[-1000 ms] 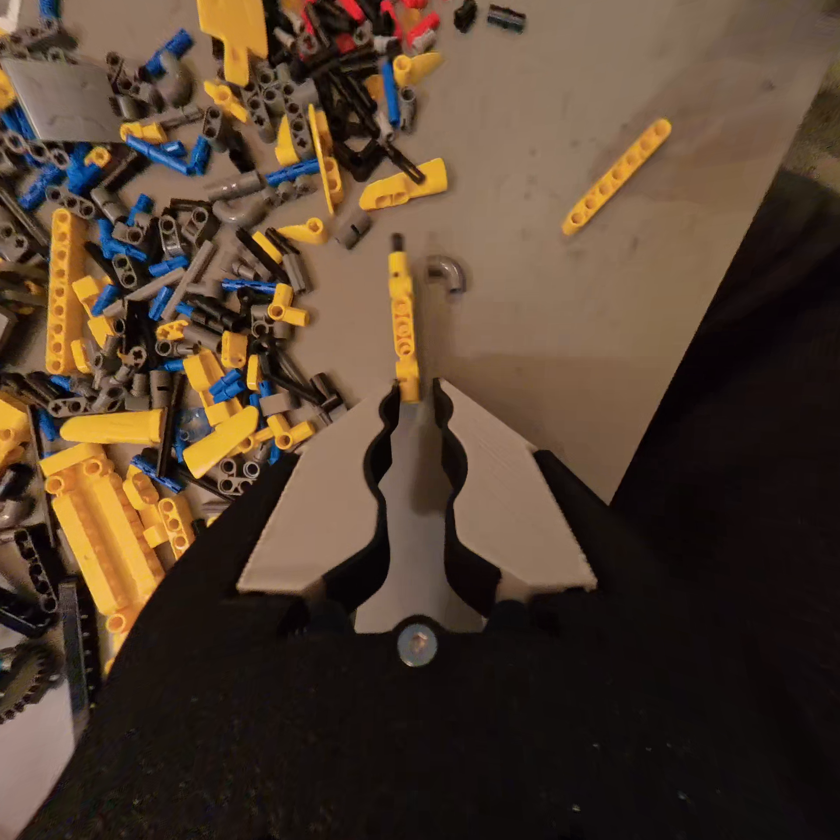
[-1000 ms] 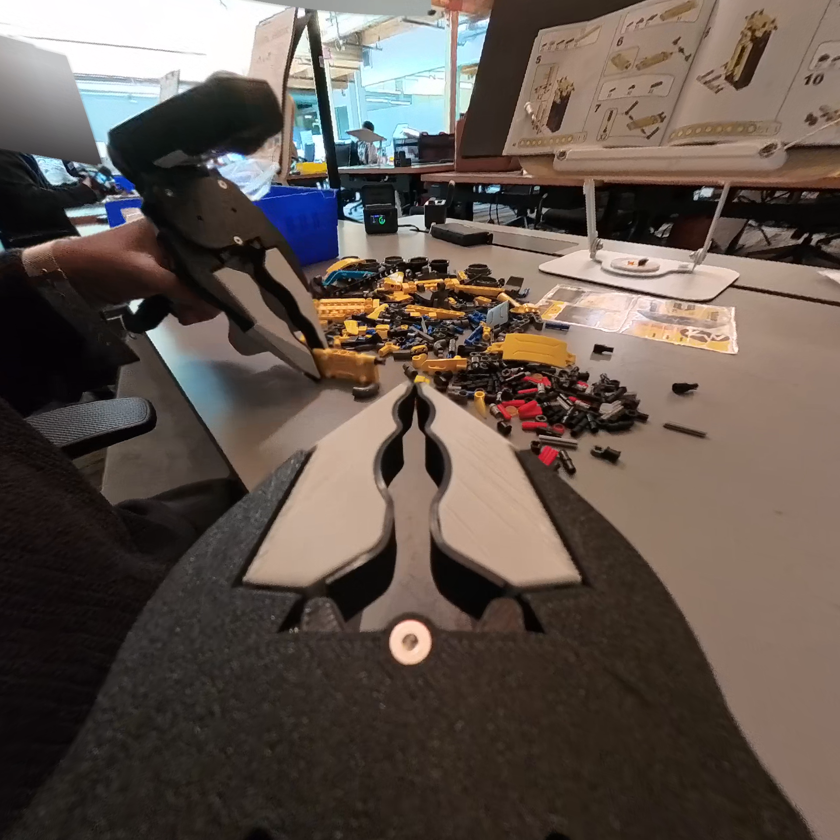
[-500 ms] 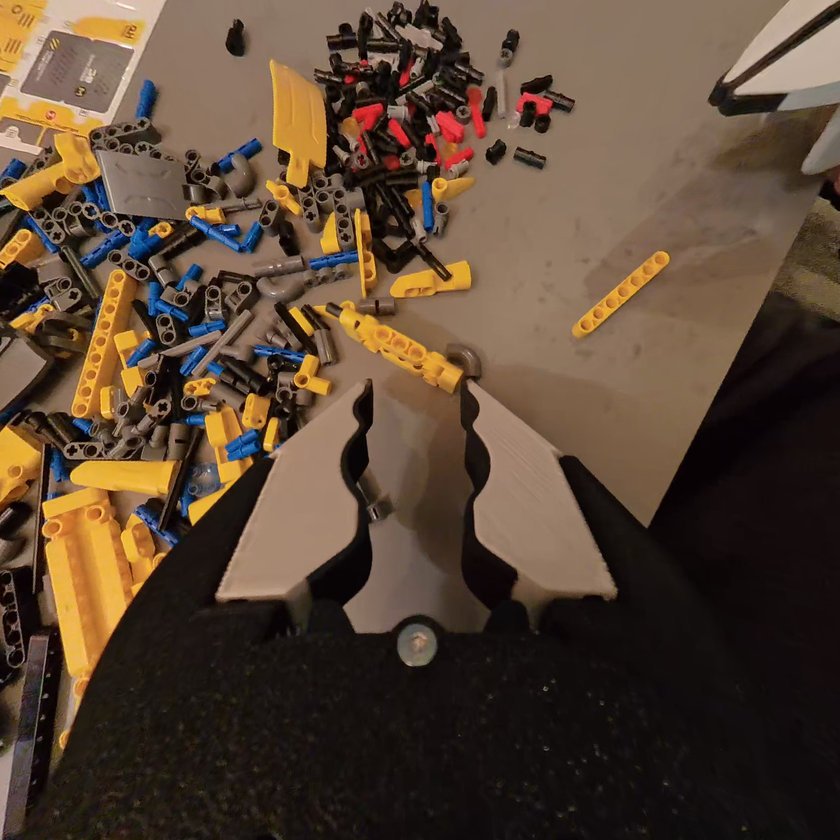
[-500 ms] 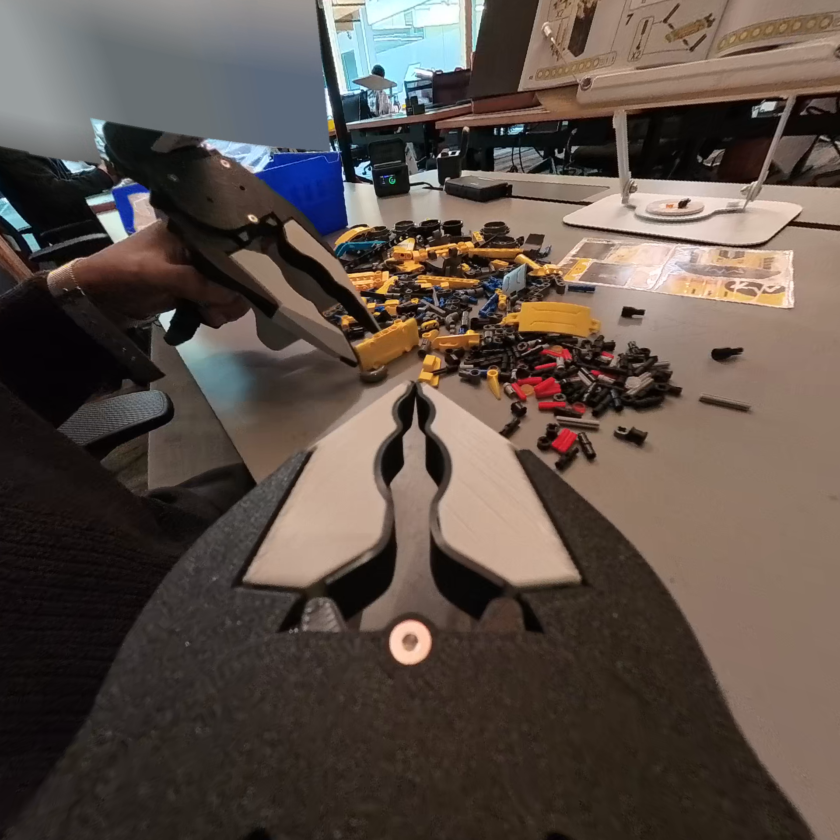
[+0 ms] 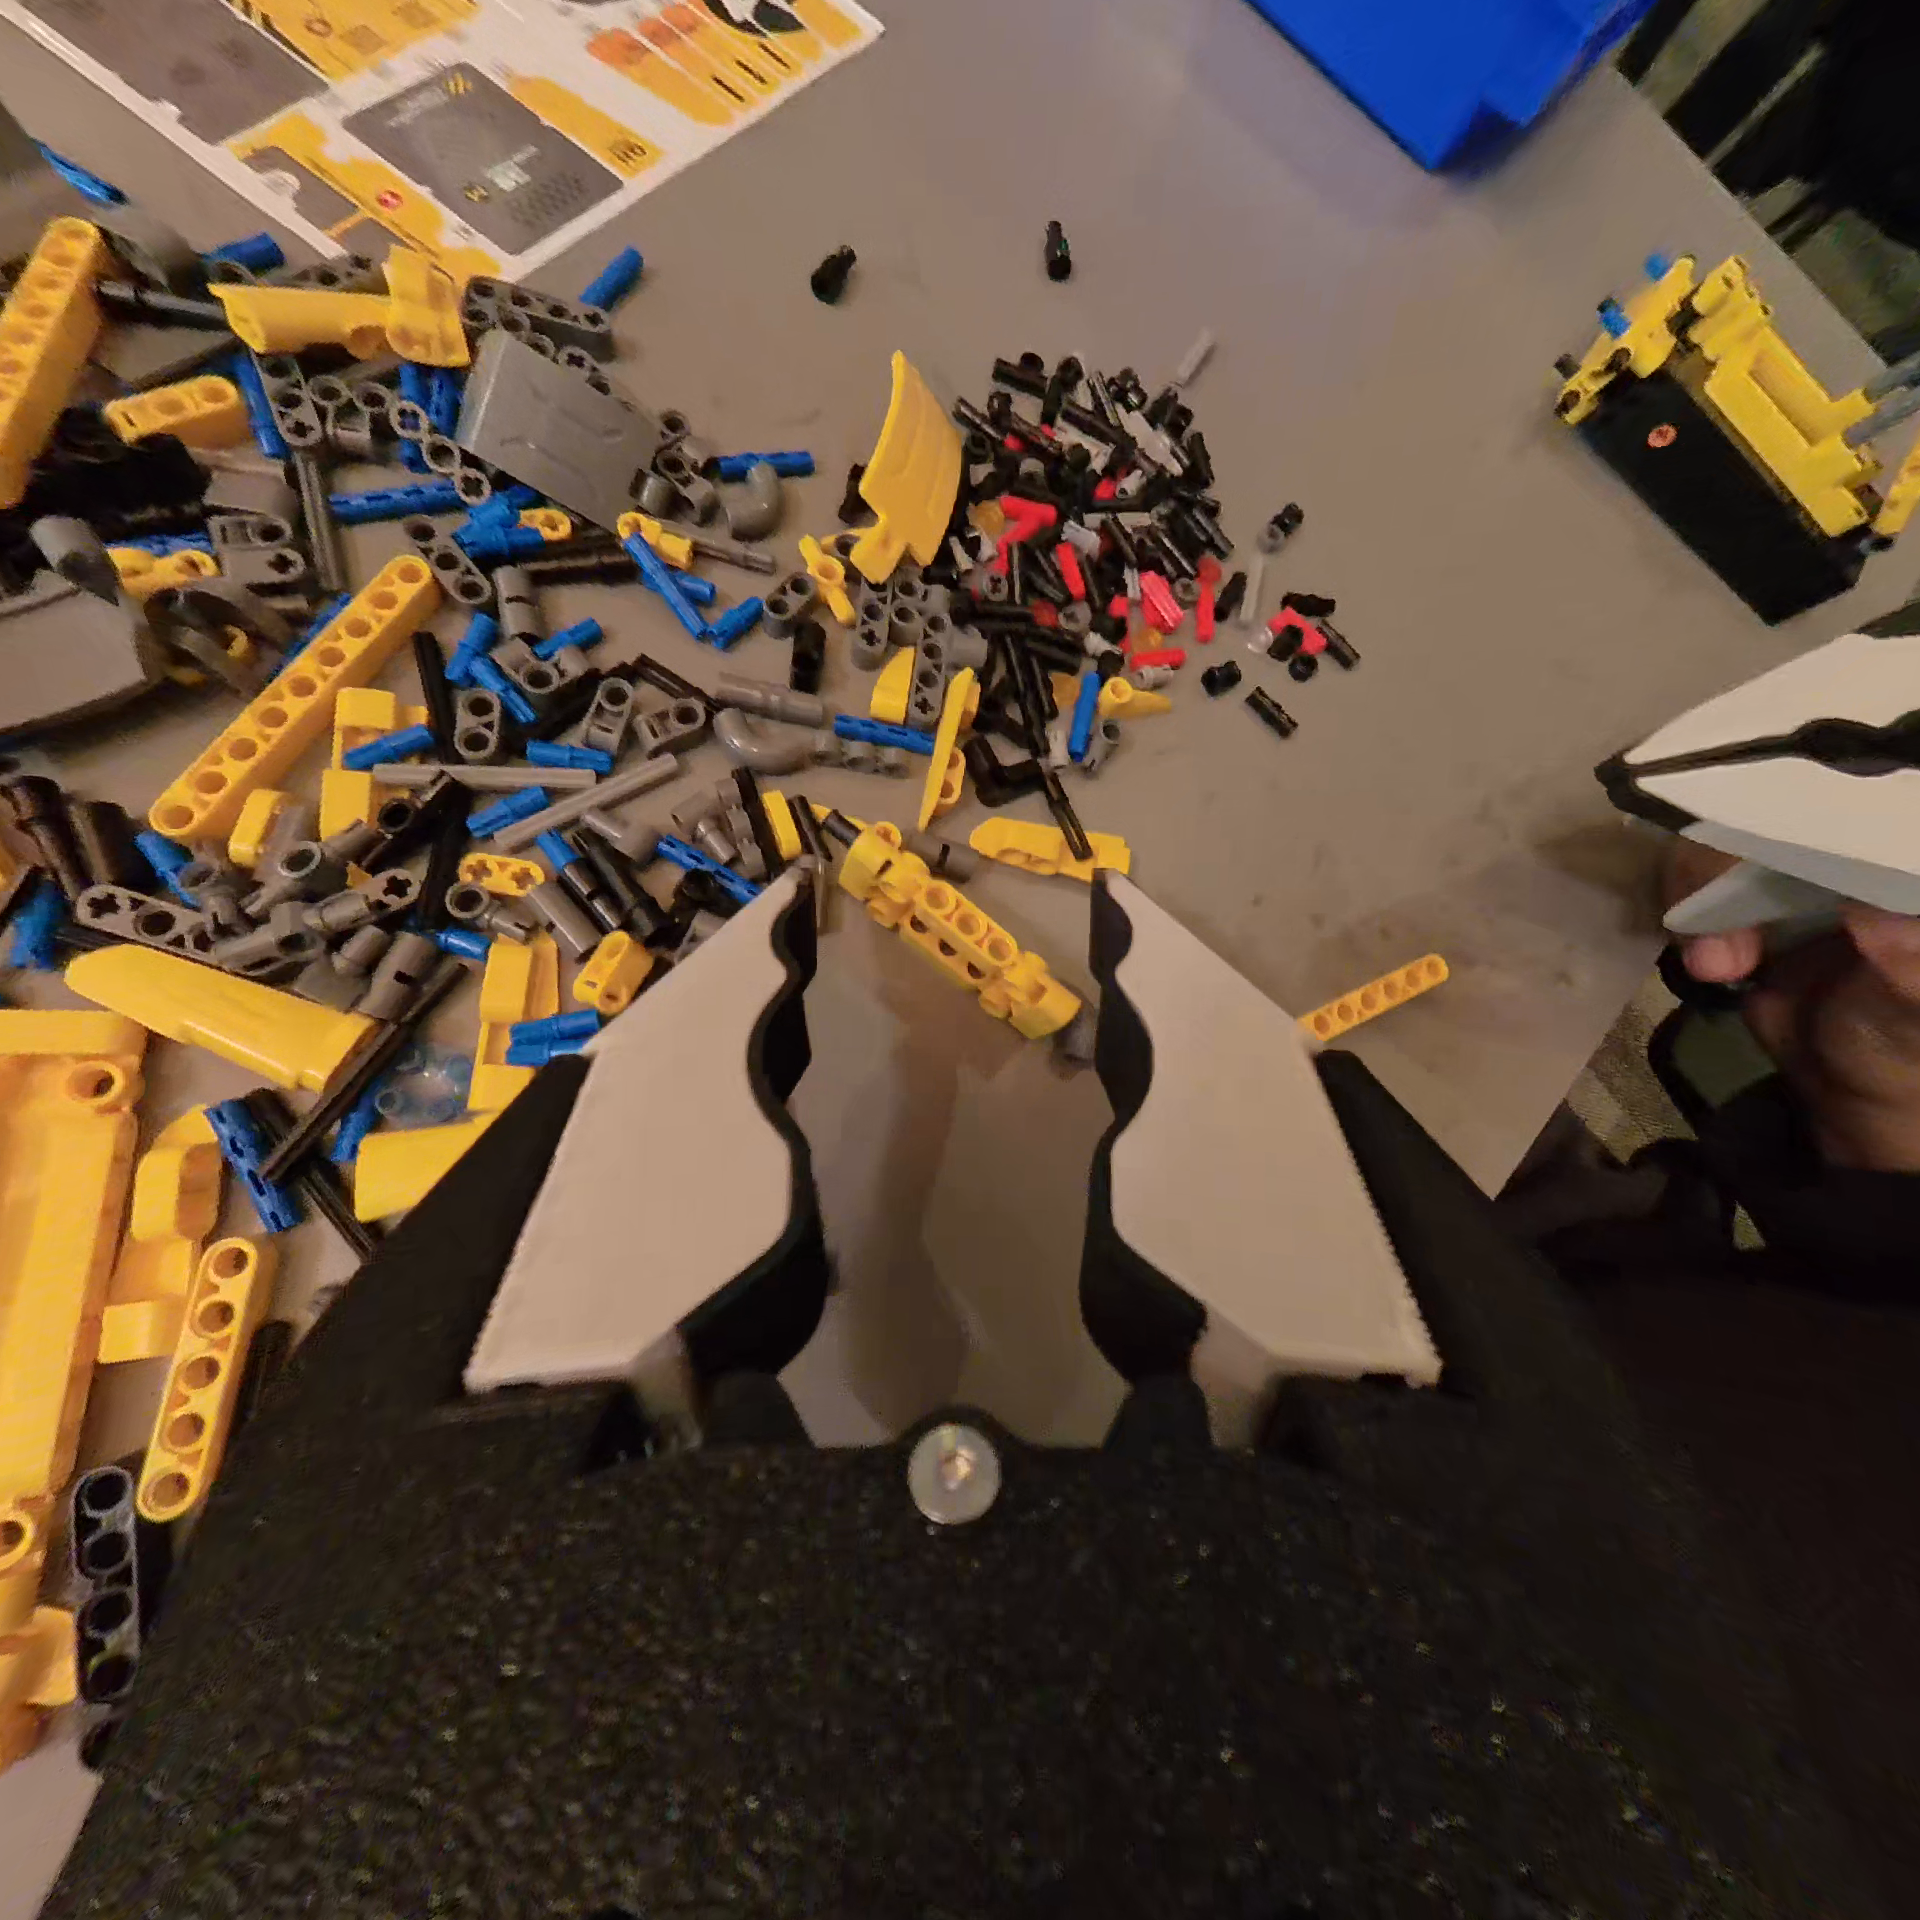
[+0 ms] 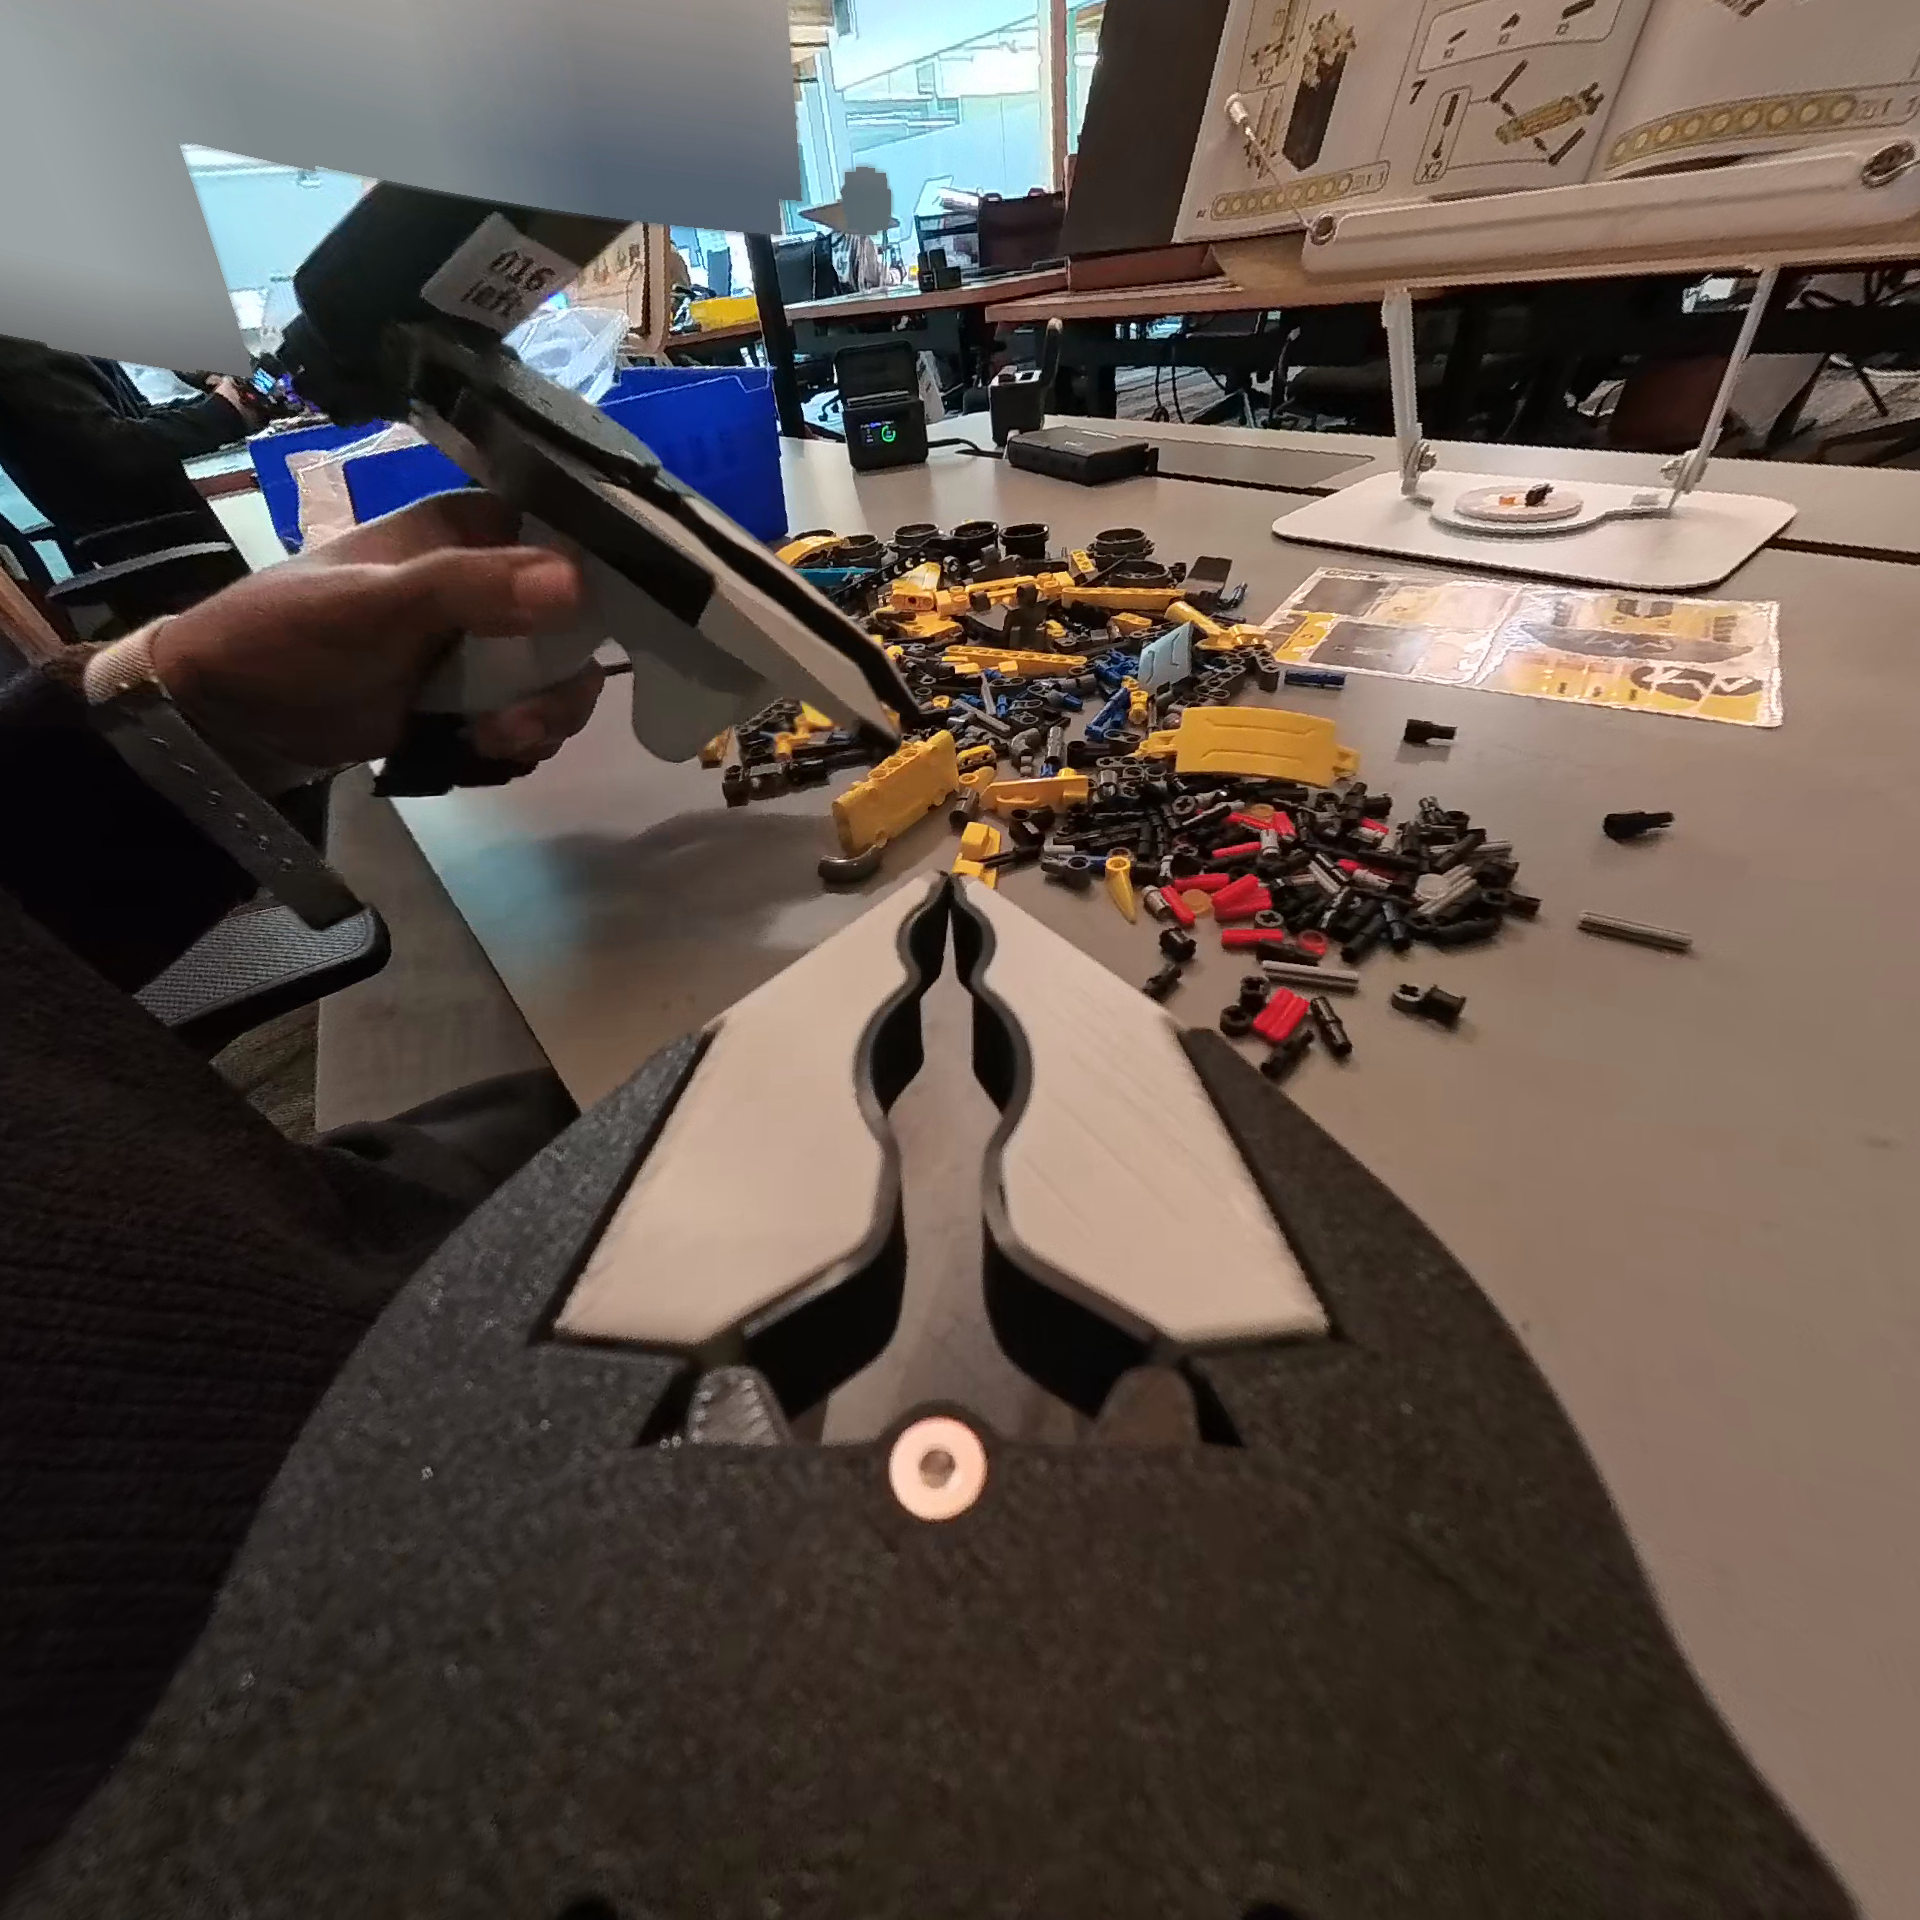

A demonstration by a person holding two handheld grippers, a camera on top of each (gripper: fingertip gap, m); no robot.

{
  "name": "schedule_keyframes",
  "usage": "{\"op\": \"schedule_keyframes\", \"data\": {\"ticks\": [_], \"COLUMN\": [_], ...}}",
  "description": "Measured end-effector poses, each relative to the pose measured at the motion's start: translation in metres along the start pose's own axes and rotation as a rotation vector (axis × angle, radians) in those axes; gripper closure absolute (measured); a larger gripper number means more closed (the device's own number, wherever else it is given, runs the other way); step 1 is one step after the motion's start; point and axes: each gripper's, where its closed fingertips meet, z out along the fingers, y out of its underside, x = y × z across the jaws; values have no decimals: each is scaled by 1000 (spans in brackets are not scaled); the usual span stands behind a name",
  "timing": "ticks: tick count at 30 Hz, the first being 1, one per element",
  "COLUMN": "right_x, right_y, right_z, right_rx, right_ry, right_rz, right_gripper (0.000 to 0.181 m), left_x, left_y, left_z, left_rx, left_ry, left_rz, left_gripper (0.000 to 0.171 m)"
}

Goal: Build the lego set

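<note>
left gripper [image 5: 951, 894] spread wide over the yellow beam assembly [image 5: 956, 925], not gripping; right gripper [image 6: 951, 883] pressed together, empty.

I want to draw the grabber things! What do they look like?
Each gripper has two pale grey wedge fingers with wavy black inner edges, a rough black body and a silver screw. The left one carries a white sticker on top. The person wears dark sleeves and a strap on the left wrist.
</note>
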Motion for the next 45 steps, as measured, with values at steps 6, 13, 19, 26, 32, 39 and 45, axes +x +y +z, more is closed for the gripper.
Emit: {"op": "schedule_keyframes", "data": {"ticks": [6,13,19,26,32,39,45], "right_x": [0,0,0,1,1,1,3], "right_y": [0,-1,-1,-1,-2,-1,-1], "right_z": [0,-1,-1,-1,-2,-1,0], "right_rx": [6,13,16,14,19,11,1], "right_ry": [1,5,8,10,11,7,5], "right_rz": [-1,-5,-6,-4,-5,8,28], "right_gripper": [181,181,181,181,181,181,181], "left_x": [-2,2,-10,-17,-13,-14,-5], "left_y": [7,15,19,15,4,10,15], "left_z": [13,8,-4,-13,1,12,-16], "left_rx": [-72,-89,-94,-65,-48,-81,-52], "left_ry": [-90,-55,-69,-53,-57,-91,-45], "left_rz": [136,188,185,142,152,228,337], "left_gripper": [116,118,147,145,130,165,165]}}
